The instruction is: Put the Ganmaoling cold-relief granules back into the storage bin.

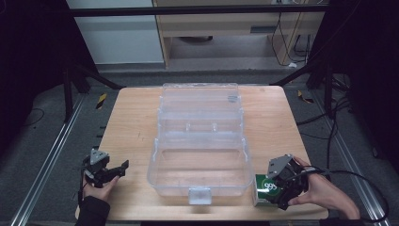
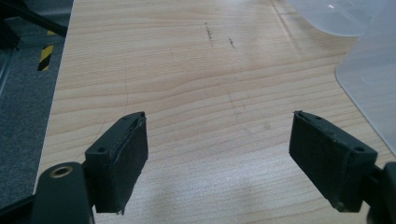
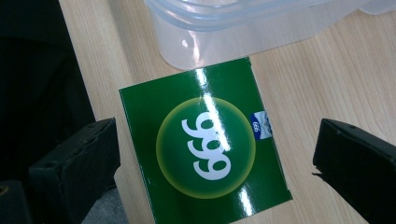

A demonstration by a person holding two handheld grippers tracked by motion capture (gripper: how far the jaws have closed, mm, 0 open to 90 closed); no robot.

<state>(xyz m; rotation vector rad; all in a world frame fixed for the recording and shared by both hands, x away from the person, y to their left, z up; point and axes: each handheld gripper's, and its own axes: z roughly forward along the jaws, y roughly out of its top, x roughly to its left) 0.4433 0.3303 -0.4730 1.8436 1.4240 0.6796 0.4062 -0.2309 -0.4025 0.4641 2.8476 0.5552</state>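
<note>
A clear plastic box (image 1: pixel 200 165) with its lid (image 1: pixel 200 101) folded back sits mid-table, empty inside. A green carton marked "999" (image 1: pixel 266 189) lies flat by the box's near right corner; in the right gripper view the carton (image 3: pixel 205 144) rests between the wide-apart jaws, touching neither. My right gripper (image 1: pixel 282 190) is open just over it. My left gripper (image 1: pixel 123 167) is open at the table's near left, and the left gripper view looks over bare wood (image 2: pixel 201 88) between its fingers (image 2: pixel 122 158).
The wooden table (image 1: pixel 131 122) has free room left and right of the box. The box's corner (image 2: pixel 369 79) shows at the right of the left gripper view. Metal rails (image 1: pixel 51 155) and cables (image 1: pixel 348 176) run beside the table.
</note>
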